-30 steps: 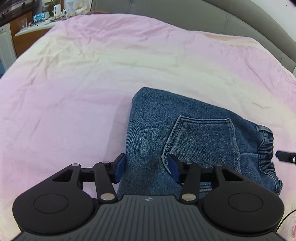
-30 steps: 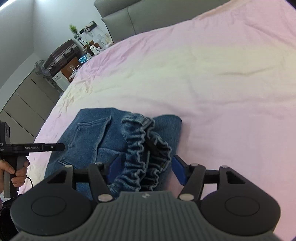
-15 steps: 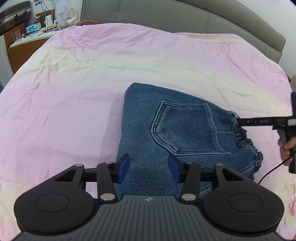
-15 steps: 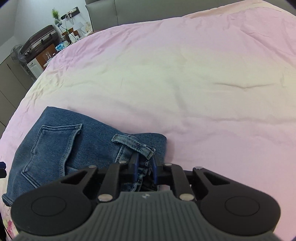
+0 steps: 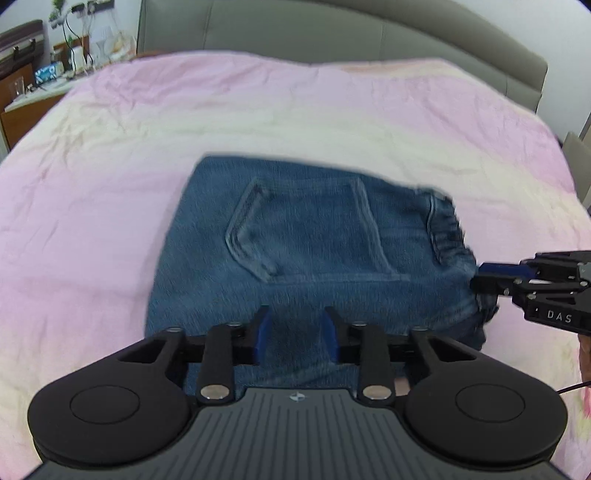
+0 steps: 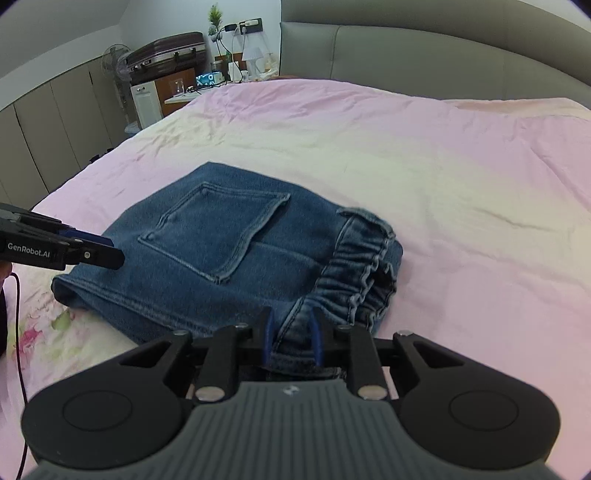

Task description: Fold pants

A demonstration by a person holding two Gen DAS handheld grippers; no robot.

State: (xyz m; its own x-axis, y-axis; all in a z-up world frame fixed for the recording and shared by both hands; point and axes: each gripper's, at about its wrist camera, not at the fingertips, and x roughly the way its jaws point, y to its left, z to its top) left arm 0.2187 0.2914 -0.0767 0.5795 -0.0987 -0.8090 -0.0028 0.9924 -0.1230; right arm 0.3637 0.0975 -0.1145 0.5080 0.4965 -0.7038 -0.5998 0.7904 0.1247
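The blue denim pants (image 5: 310,243) lie folded into a compact block on the pink bedspread (image 5: 258,110), back pocket up, elastic waistband at the right. My left gripper (image 5: 295,332) is open over the pants' near edge, with denim between its fingers but no grip. My right gripper (image 6: 291,332) is shut on the waistband corner of the pants (image 6: 229,243); it also shows at the right of the left wrist view (image 5: 491,277). The left gripper shows at the left of the right wrist view (image 6: 107,251).
A grey padded headboard (image 5: 332,33) runs behind the bed. A bedside table with a lamp, cables and a tissue box (image 6: 207,79) stands at the back left, next to a suitcase (image 6: 166,55) and grey cabinets. A floral patch of the sheet (image 6: 40,332) lies near the front.
My right gripper closed on the waistband a second ago and holds it, now pulled back. My left gripper narrowed a little and stays open; both views pulled back and the pants look flatter.
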